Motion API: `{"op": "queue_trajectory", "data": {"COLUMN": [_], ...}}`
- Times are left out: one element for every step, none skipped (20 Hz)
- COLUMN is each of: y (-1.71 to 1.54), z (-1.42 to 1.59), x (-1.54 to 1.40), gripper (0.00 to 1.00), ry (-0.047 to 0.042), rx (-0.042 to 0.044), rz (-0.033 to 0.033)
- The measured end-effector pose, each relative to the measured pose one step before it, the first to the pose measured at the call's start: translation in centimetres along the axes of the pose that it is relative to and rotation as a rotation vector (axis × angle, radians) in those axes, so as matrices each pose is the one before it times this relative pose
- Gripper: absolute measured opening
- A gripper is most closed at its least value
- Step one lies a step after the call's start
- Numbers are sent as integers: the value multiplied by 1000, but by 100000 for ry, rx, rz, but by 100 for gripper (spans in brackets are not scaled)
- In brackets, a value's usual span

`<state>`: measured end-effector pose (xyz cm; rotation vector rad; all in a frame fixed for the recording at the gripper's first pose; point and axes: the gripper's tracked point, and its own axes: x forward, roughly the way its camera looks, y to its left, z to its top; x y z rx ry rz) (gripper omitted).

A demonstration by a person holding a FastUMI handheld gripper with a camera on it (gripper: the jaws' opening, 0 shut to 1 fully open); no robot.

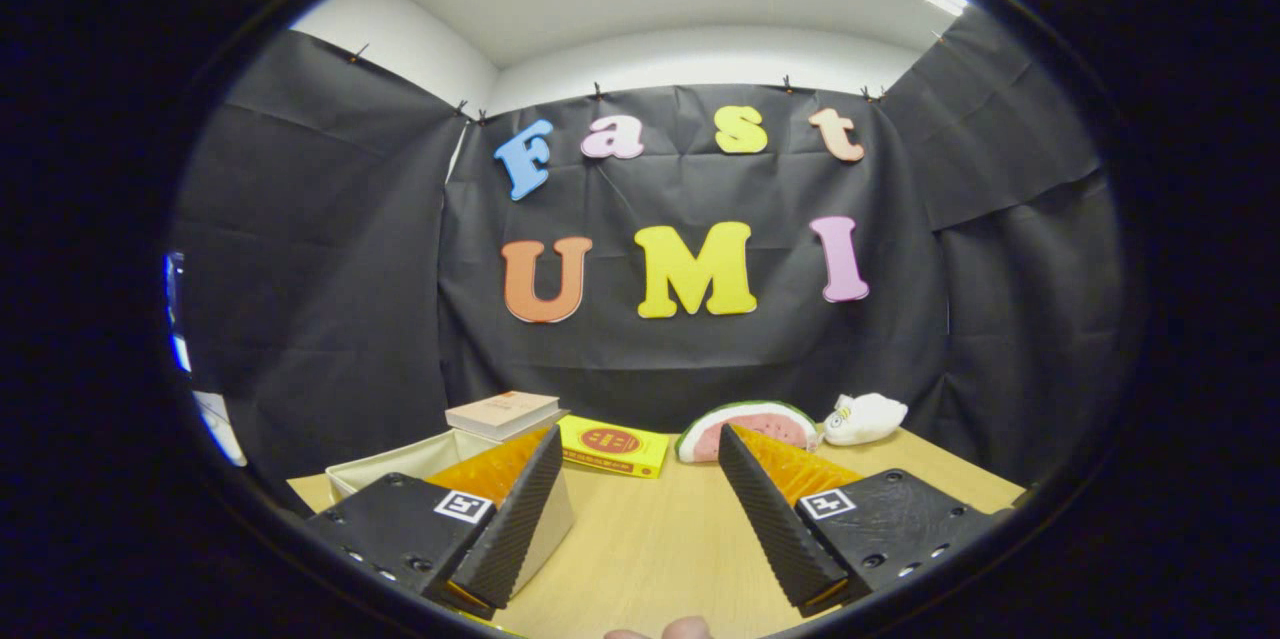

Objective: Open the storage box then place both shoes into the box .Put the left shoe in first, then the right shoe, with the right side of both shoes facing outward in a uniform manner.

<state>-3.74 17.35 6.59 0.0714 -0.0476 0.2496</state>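
1. The gripper (pixel 640 474) is held level above the worktop (pixel 650 539), its fingers spread wide with nothing between them, seemingly just to survey the scene.
2. The storage box (pixel 400 467), a pale fabric-sided bin, stands at about ten o'clock, partly behind the left finger; its top looks open, though its inside is hidden.
3. A book (pixel 503 413) rests at the box's far rim.
4. A yellow packet (pixel 612 445), watermelon toy (pixel 752 424) and white plush (pixel 866 417) lie beyond, toward twelve and one o'clock.

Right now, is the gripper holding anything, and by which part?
Nothing is held. The gripper is open, with only bare table between its fingers.
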Motion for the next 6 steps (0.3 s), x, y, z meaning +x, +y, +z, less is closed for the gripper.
{"op": "queue_trajectory", "data": {"y": [214, 47, -125, -302, -330, -69], "z": [-34, 112, 158, 287, 197, 159], "x": [5, -18, 23, -83, -80, -146], "gripper": [95, 95, 95, 95, 95, 95], "ry": [-264, 139, -3, -234, -657, -228], "rx": [-30, 680, 804, 1010, 814, 565], "rz": [121, -186, -560, -1151, -1282, -423]}}
